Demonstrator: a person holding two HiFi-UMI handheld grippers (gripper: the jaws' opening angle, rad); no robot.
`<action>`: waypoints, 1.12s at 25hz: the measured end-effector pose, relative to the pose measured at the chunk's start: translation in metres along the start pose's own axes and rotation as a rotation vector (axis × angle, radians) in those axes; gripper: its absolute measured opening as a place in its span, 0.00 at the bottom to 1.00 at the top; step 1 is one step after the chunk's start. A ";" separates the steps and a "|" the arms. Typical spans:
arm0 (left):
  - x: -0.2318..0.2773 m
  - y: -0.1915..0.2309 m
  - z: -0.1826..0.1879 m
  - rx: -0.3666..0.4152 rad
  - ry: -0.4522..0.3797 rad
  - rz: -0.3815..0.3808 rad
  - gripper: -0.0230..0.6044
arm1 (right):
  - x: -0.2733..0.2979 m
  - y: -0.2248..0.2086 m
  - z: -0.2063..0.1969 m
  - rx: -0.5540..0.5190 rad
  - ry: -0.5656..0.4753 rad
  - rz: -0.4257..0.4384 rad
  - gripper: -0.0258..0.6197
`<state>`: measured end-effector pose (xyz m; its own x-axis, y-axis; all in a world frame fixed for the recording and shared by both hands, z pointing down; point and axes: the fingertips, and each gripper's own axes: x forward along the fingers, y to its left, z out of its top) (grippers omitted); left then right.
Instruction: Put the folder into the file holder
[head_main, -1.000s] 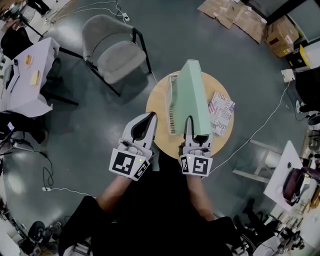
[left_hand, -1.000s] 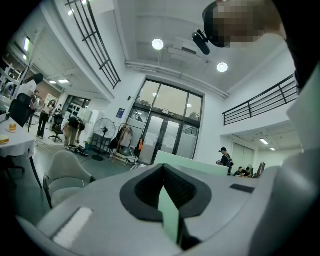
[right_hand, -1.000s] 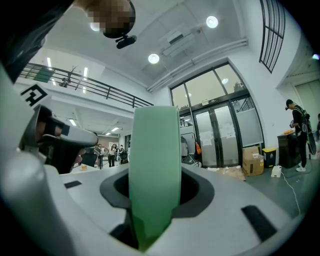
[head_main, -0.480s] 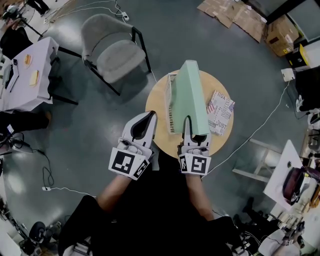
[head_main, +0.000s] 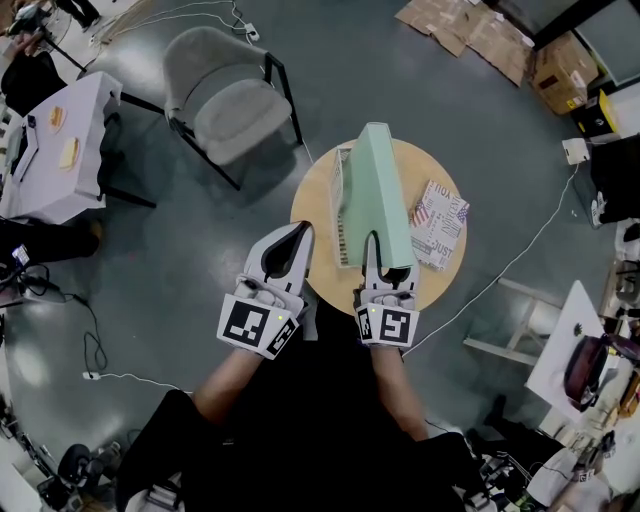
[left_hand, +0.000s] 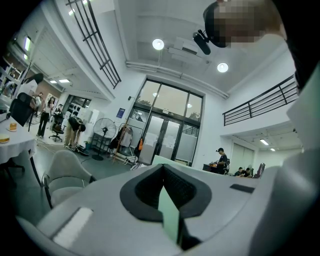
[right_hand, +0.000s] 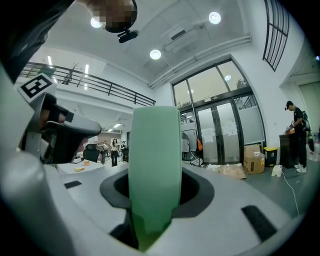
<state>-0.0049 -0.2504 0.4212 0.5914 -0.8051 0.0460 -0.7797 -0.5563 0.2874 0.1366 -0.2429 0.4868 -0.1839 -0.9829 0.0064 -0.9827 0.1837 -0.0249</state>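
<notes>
A tall pale green folder (head_main: 381, 190) stands up on end over the round wooden table (head_main: 310, 218); my right gripper (head_main: 385, 258) is shut on its near lower edge. In the right gripper view the folder (right_hand: 155, 160) rises straight up between the jaws. A wire file holder (head_main: 340, 205) stands on the table just left of the folder, partly hidden behind it. My left gripper (head_main: 298, 236) hovers at the table's near left edge, shut and holding nothing. In the left gripper view only a green sliver shows at the slit between the closed jaws of the left gripper (left_hand: 165, 192).
A printed booklet (head_main: 440, 225) lies on the table's right side. A grey chair (head_main: 225, 95) stands beyond the table to the left, a white table (head_main: 60, 150) further left. Flattened cardboard (head_main: 470, 30) lies on the floor at the back. Cables run across the floor.
The right gripper and the folder have edged slightly to the left. The left gripper has stayed where it was.
</notes>
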 end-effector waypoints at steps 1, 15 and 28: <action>0.000 0.000 0.000 0.000 0.000 0.000 0.04 | 0.000 0.000 -0.002 -0.001 0.004 0.001 0.27; -0.002 -0.005 -0.003 -0.004 0.003 -0.005 0.04 | -0.005 0.000 -0.023 0.009 0.041 0.004 0.27; -0.006 -0.005 -0.004 -0.005 0.001 -0.004 0.04 | -0.005 0.003 -0.034 -0.007 0.082 0.016 0.27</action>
<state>-0.0039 -0.2424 0.4232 0.5948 -0.8026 0.0461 -0.7763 -0.5586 0.2921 0.1338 -0.2374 0.5207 -0.2008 -0.9756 0.0882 -0.9796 0.1999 -0.0190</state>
